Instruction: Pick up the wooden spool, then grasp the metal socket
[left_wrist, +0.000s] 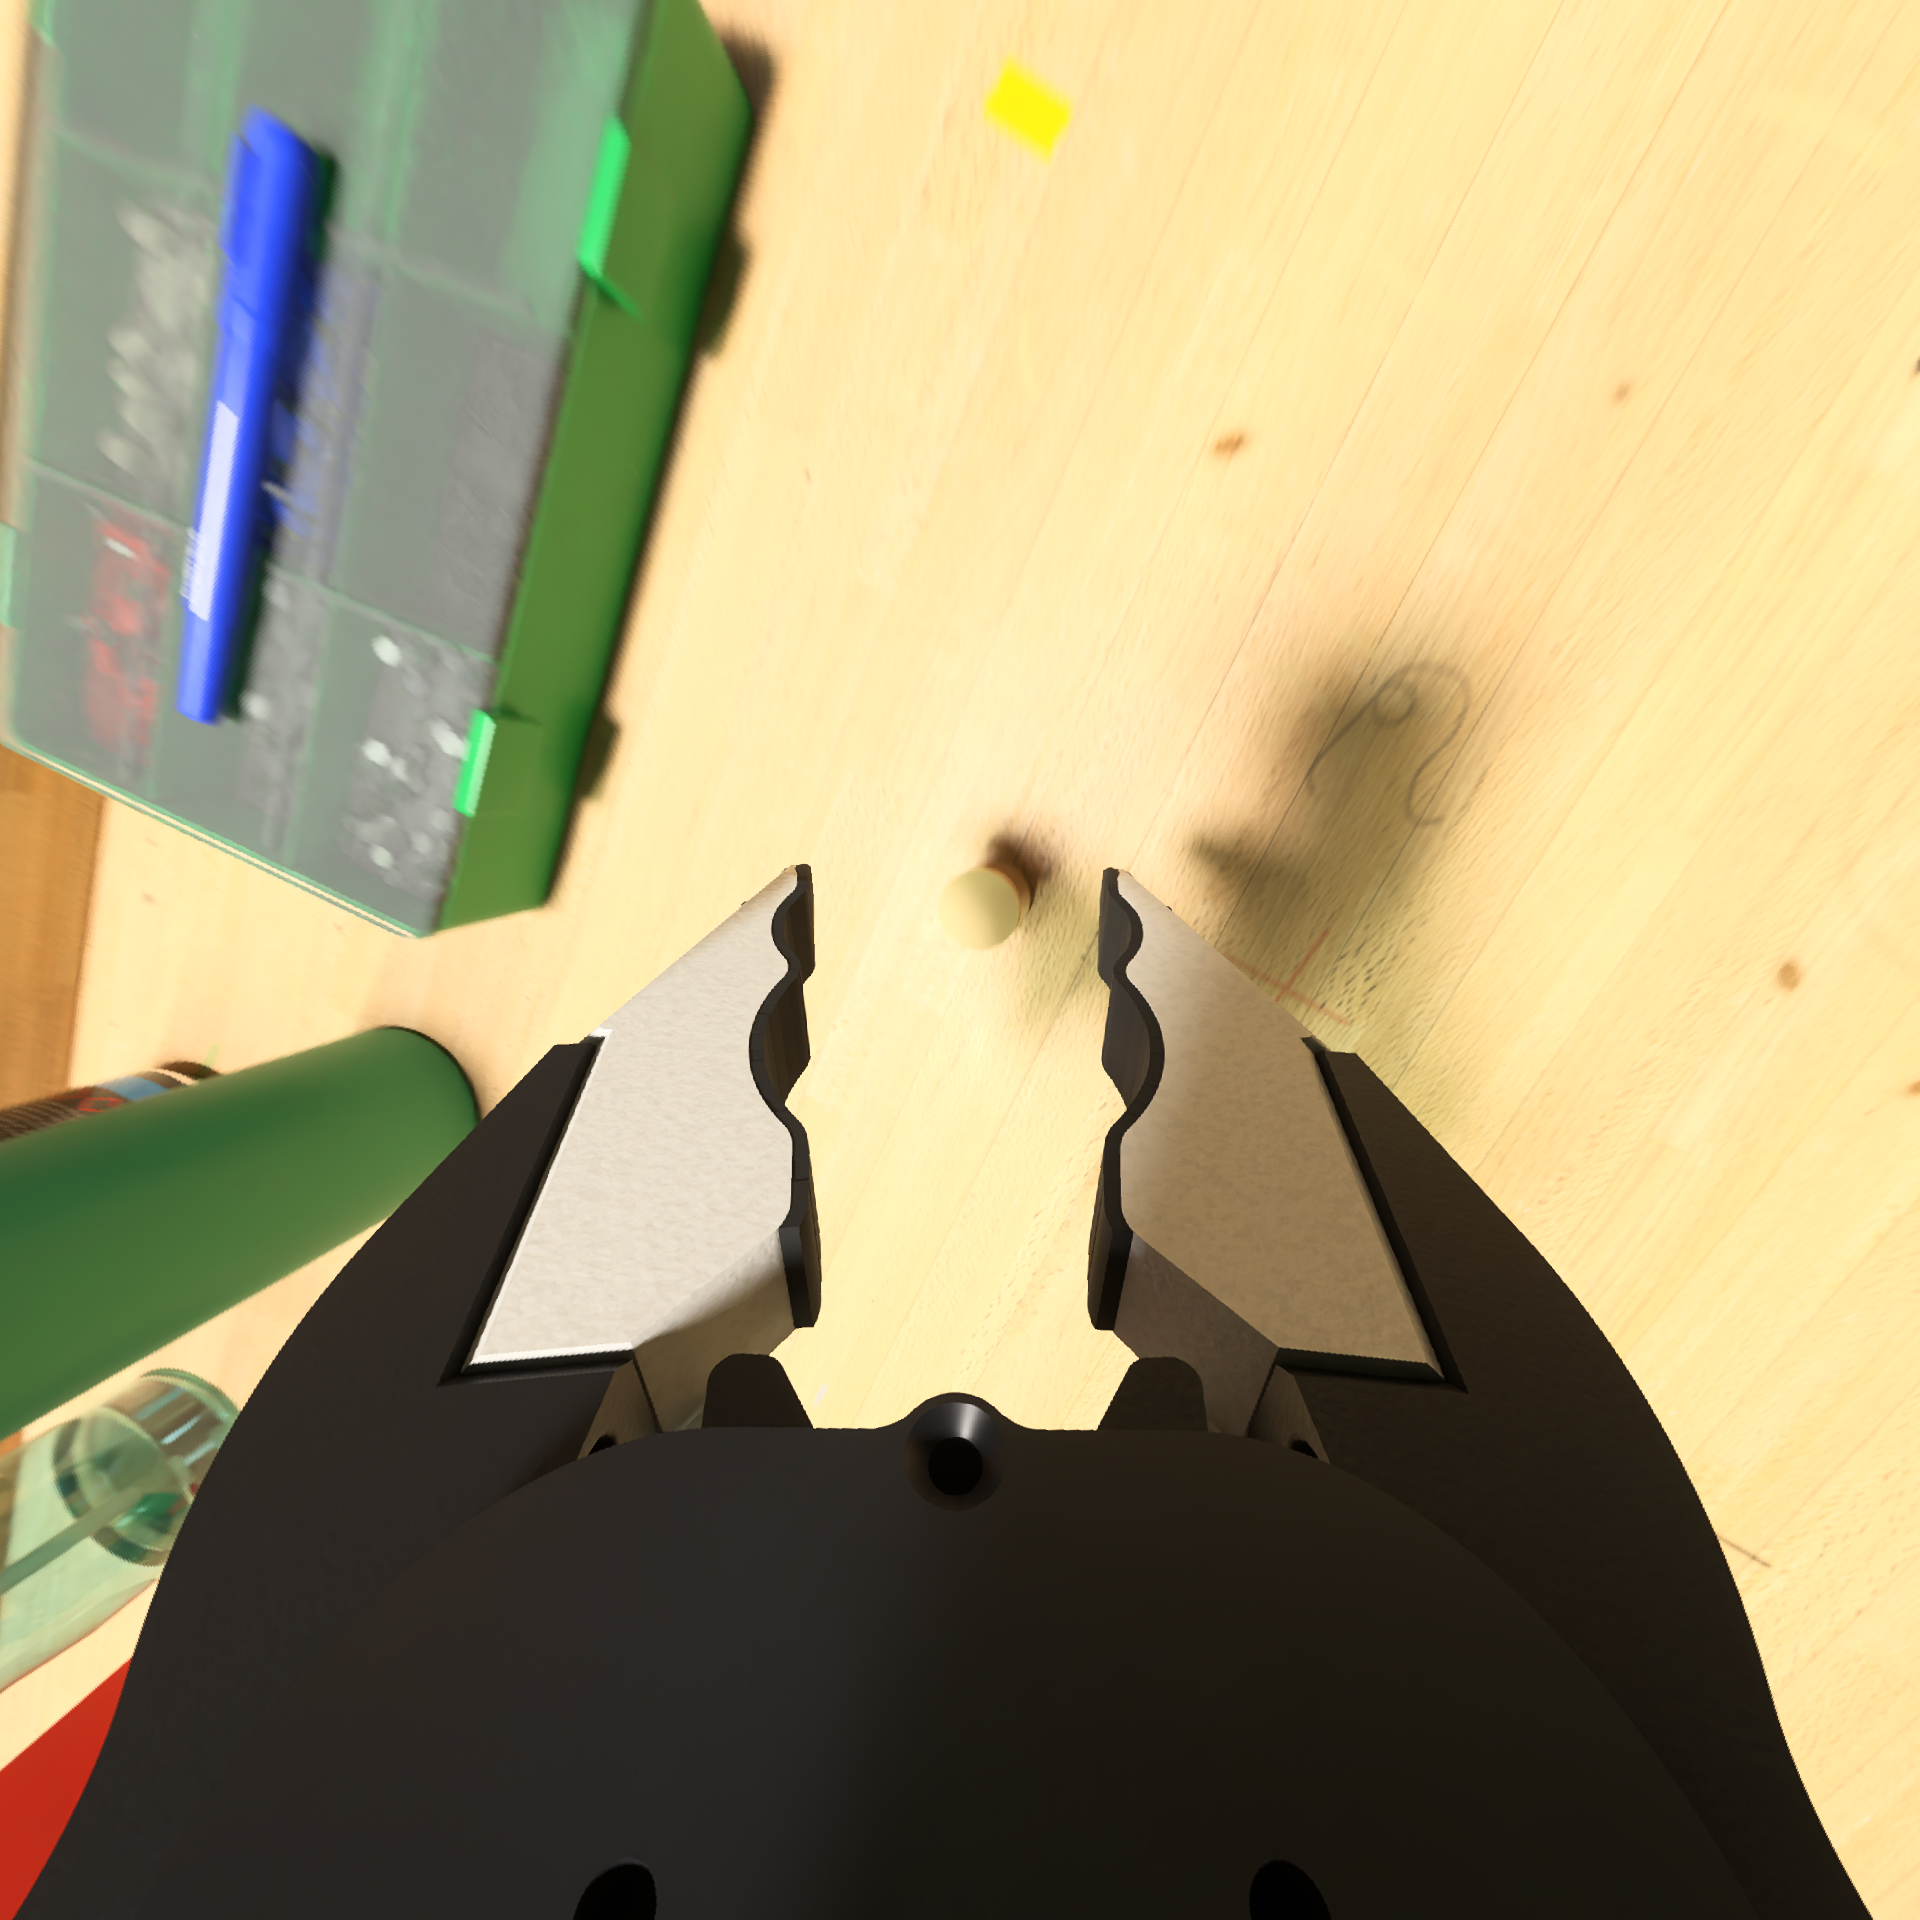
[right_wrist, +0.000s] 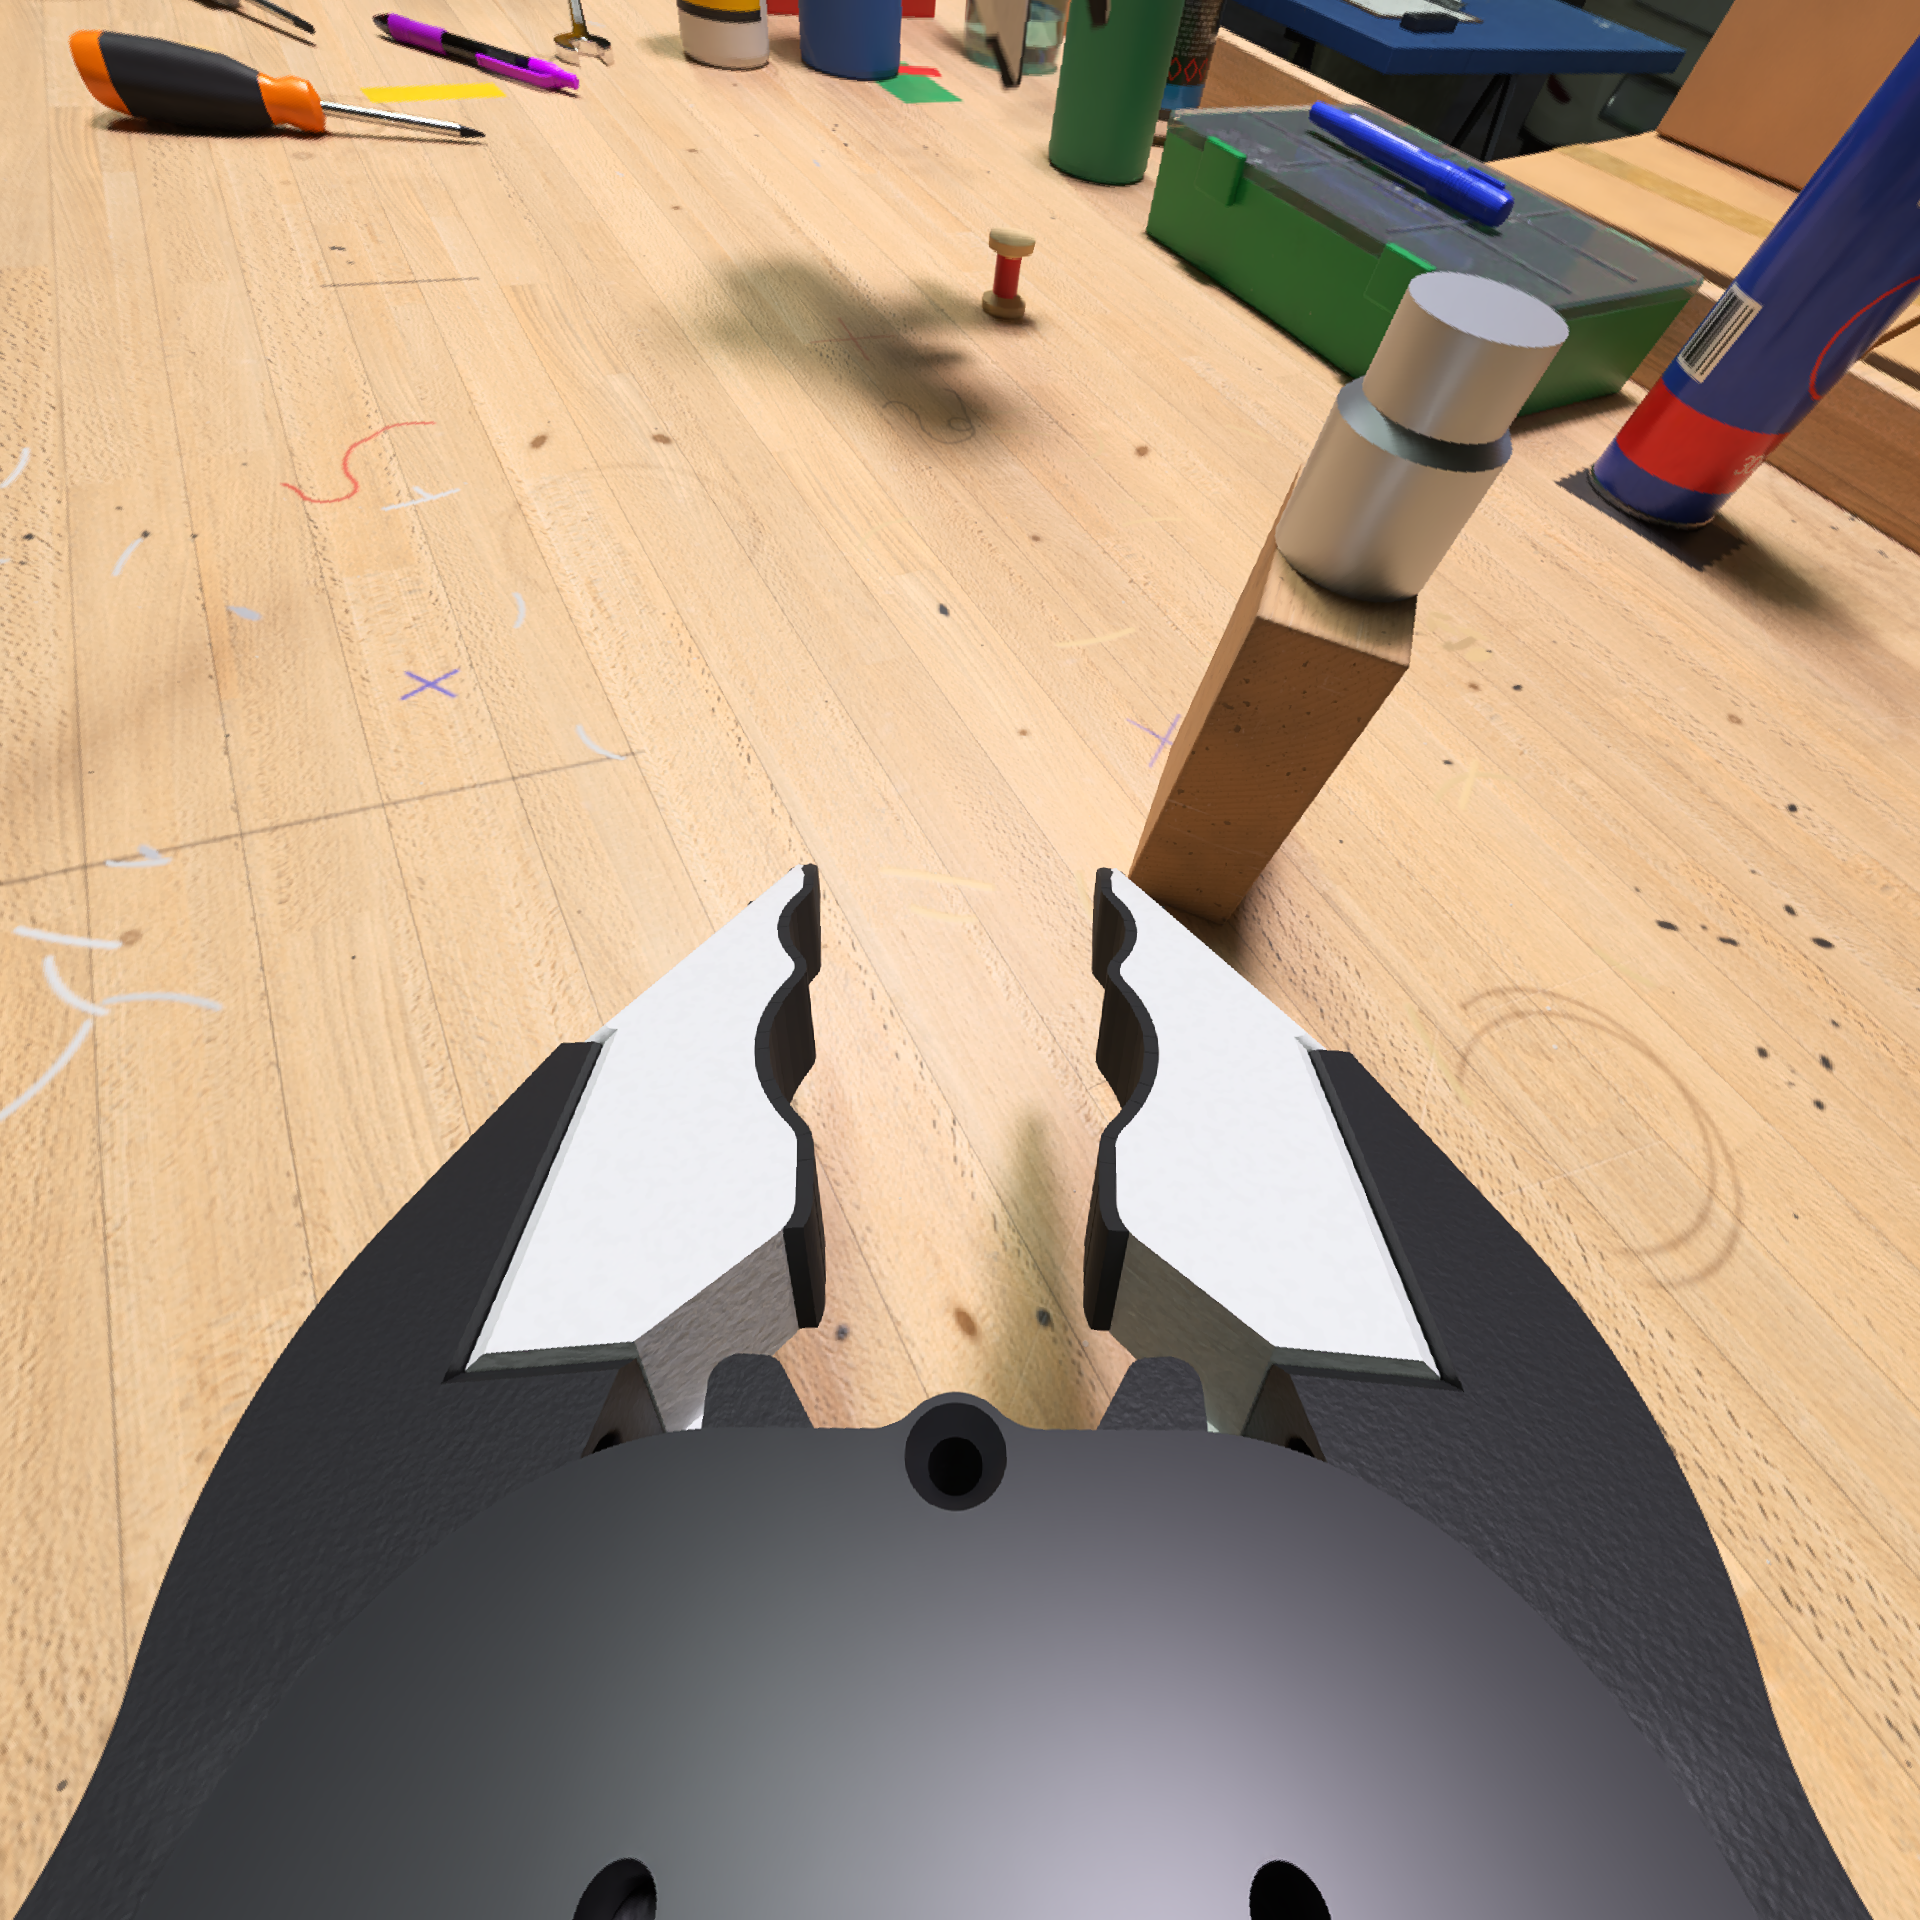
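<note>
The wooden spool (left_wrist: 983, 902) stands upright on the wooden bench, seen from above as a pale round cap. My left gripper (left_wrist: 956, 883) is open and empty, looking down, with the spool just beyond and between its fingertips, below them. In the right wrist view the spool (right_wrist: 1006, 274) shows red thread between pale flanges, far ahead. The metal socket (right_wrist: 1418, 442), a stepped silver cylinder, stands on a wooden block (right_wrist: 1262, 727). My right gripper (right_wrist: 956, 883) is open and empty, low over the bench, with the block just ahead to its right.
A green parts box (left_wrist: 582, 499) with a blue marker (left_wrist: 244, 416) on its lid lies left of the spool. A green cylinder (left_wrist: 208, 1195) and a glass jar (left_wrist: 94, 1496) stand nearby. A blue-red can (right_wrist: 1766, 343), a screwdriver (right_wrist: 208, 88) and a purple pen (right_wrist: 478, 50) lie farther off.
</note>
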